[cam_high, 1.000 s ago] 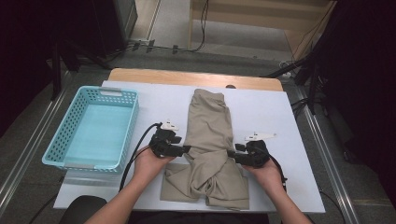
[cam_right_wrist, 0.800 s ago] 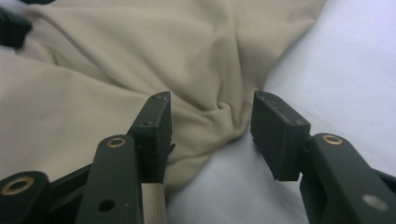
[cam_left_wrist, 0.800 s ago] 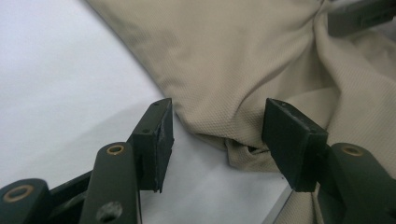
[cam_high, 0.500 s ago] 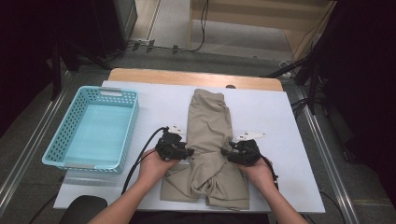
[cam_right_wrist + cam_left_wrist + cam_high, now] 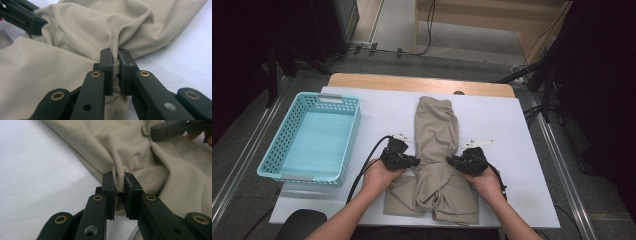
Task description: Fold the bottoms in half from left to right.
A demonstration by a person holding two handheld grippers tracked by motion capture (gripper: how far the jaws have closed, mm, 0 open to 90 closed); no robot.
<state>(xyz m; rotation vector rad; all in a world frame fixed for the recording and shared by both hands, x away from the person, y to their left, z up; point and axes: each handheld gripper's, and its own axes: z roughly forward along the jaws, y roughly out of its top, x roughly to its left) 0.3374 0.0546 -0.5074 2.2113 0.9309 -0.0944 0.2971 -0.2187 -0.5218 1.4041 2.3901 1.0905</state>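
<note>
I have both jaws pinched on the beige trousers (image 5: pixel 434 150) at mid-table — left gripper (image 5: pixel 117 188) and right gripper (image 5: pixel 115 66) each closing on a thin edge fold. My worry: one pinch slips on lifting, and the fold skews beside the blue basket (image 5: pixel 277 150).

Beige folded garment (image 5: pixel 435 150), lengthwise on white table, pinched narrow at mid-length, lower part rumpled

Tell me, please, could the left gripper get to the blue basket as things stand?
Probably yes, but not freely: the left gripper is clamped on the beige garment's edge, having just closed there. The basket sits close on its left with bare table between, so the cloth would drag along.
</note>
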